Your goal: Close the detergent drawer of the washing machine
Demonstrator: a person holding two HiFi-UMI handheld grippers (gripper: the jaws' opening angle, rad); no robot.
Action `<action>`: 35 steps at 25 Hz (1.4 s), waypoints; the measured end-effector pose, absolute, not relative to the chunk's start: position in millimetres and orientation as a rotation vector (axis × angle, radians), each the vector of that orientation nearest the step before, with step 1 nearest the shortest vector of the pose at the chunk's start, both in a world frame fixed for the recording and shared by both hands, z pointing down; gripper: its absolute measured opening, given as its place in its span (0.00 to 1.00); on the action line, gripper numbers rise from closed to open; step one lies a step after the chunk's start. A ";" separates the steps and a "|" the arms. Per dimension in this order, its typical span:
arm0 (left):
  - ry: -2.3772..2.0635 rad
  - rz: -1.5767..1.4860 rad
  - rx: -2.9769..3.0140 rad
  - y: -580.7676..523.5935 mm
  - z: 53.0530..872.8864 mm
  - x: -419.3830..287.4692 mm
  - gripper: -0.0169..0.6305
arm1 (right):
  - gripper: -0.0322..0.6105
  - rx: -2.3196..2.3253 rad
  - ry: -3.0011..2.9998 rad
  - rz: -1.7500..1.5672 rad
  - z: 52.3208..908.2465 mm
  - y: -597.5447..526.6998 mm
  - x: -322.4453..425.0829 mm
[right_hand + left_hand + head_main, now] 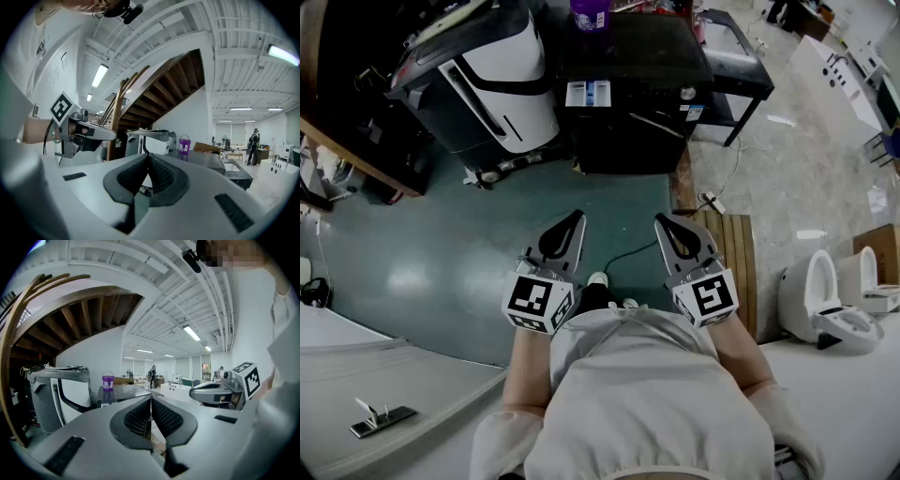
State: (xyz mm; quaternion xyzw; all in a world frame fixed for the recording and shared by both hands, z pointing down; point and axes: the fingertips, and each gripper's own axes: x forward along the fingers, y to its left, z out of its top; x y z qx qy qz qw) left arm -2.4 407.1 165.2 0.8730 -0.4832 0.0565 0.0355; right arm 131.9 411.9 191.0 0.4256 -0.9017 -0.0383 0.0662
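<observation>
The black washing machine (633, 84) stands ahead on the green floor, with a purple bucket (591, 11) on its top. At its upper left front the detergent drawer (588, 94) sticks out, showing white and blue compartments from above. My left gripper (577, 216) and right gripper (660, 219) are both held close to my body, side by side and well short of the machine. Each is shut with nothing between its fingers. The left gripper view shows shut jaws pointing at the machine (117, 393). So does the right gripper view, with the machine (201, 159) beyond the bucket (184, 144).
A white and black appliance (487, 84) leans left of the washing machine. A black stand (736, 70) is to its right. A power strip (710, 200) and cable lie on the floor by a wooden slat platform (736, 262). White toilets (825, 300) stand at the right.
</observation>
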 end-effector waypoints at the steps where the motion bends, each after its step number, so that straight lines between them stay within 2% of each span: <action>1: -1.485 0.181 2.684 408.4 165.3 -1.5 0.06 | 0.05 1.284 -2.722 -0.111 191.1 413.1 132.1; 21: -1.404 0.204 2.708 394.3 172.6 43.5 0.06 | 0.06 1.353 -2.710 -0.008 200.8 401.6 172.3; 35: -1.419 0.201 2.632 261.8 203.4 -21.0 0.06 | 0.06 1.353 -2.655 0.047 226.1 269.2 122.4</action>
